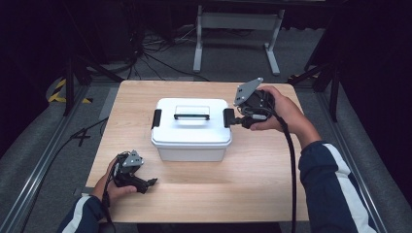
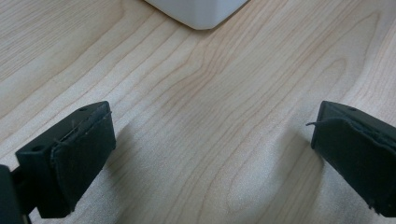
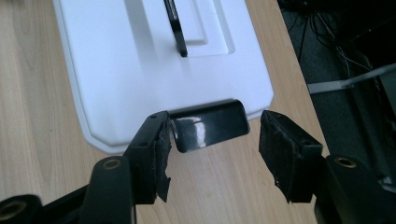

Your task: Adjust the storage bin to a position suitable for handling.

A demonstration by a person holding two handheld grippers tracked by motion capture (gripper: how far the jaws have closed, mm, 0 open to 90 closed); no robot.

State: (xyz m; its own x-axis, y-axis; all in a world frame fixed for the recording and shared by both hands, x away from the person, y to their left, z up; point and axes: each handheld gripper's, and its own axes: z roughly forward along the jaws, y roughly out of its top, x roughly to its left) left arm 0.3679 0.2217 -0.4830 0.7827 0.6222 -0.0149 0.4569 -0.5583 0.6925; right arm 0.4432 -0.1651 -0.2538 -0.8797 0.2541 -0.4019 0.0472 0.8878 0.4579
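A white lidded box [image 1: 190,131] stands at the middle of the wooden table [image 1: 252,184]. It has a black carry handle [image 1: 191,116] on the lid and a black latch on each end. My right gripper [image 1: 238,120] is at the right-end latch [image 1: 229,117]. In the right gripper view the jaws stand open around that glossy latch [image 3: 210,125]: one jaw touches it and the other stands a little apart. The lid [image 3: 116,60] and handle [image 3: 175,28] lie beyond. My left gripper [image 1: 151,183] rests low at the table's front left, open wide [image 2: 212,128] over bare wood, facing a corner of the box [image 2: 201,11].
The left-end latch [image 1: 156,118] lies flat against the box. Bare wood surrounds the box on all sides. Behind the table stand a white metal frame [image 1: 238,22] and loose cables on the floor. The table's edge runs close beside the right gripper.
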